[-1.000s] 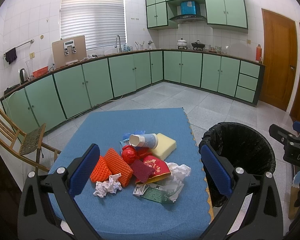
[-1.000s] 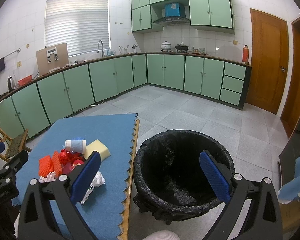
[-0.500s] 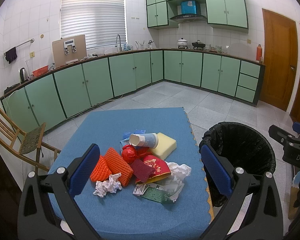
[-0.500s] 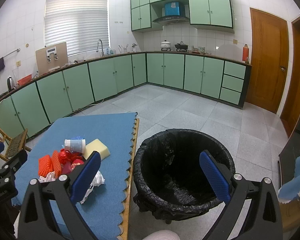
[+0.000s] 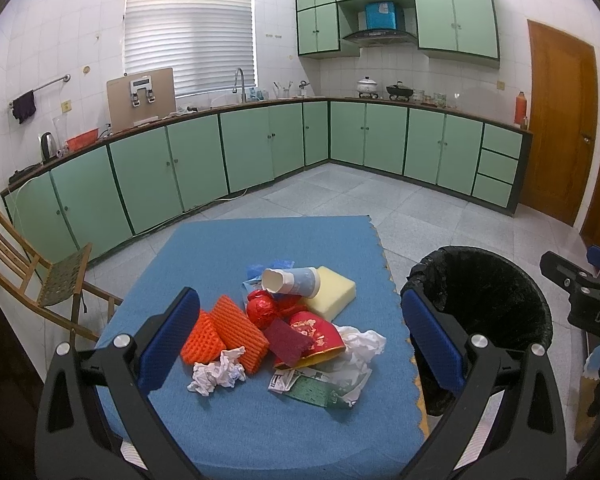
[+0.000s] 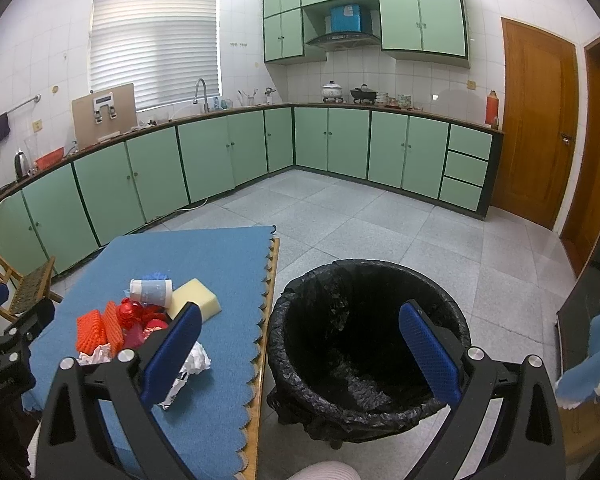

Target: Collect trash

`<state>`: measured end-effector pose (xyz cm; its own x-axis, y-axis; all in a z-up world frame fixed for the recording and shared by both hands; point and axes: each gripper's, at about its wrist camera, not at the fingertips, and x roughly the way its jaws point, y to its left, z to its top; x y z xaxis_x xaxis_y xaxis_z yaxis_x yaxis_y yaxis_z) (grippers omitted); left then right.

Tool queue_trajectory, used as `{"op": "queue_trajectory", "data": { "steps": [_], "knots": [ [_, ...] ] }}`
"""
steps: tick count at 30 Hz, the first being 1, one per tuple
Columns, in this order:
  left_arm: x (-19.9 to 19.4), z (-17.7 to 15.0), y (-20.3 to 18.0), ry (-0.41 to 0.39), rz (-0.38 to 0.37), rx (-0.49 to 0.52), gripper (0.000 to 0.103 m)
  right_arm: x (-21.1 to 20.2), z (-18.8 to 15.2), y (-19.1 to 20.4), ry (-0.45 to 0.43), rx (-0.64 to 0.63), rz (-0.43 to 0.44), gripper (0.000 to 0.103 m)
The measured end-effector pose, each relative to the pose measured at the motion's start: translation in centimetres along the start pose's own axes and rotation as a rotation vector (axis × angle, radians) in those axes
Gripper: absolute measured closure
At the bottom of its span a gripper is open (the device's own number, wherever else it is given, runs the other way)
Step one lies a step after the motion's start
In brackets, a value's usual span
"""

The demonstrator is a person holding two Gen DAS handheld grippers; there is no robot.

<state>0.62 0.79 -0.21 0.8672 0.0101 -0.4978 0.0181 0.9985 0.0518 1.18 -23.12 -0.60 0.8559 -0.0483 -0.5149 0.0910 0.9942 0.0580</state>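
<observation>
Hiding part of the trash pile (image 5: 284, 328) — left tongs (image 5: 300, 344), agape.

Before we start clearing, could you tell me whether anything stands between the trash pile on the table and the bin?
Nothing visible does: the trash pile lies on the blue table, and the lined bin stands open beside its edge.

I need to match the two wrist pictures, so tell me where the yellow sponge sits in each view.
Left wrist view: the yellow sponge lies centre frame, at the far right of the trash pile, behind the paper cup.
Right wrist view: the yellow sponge lies lower left, right of the paper cup.
Shared landmark: the black-lined trash bin beside the blue-covered table.
</observation>
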Motion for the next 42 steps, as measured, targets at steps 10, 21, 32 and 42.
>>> {"op": "queue_trajectory", "data": {
  "steps": [10,21,32,42],
  "knots": [
    [2.8,-0.6,3.8,0.017,0.065,-0.012,0.005,1.7,-0.5,2.7,0.002,-0.022,0.017,0.006],
    [9.1,-5.7,10.6,0.137,0.134,-0.012,0.005,7.8,-5.5,8.4,0.080,-0.025,0.094,0.006],
    [11.6,-10.5,13.5,0.245,0.163,-0.018,0.005,11.6,-10.5,14.0,0.200,-0.074,0.152,0.013],
    [13.3,-12.9,13.7,0.300,0.139,-0.036,0.015,12.8,-10.6,13.8,0.215,-0.100,0.101,0.014]
  ]
}}
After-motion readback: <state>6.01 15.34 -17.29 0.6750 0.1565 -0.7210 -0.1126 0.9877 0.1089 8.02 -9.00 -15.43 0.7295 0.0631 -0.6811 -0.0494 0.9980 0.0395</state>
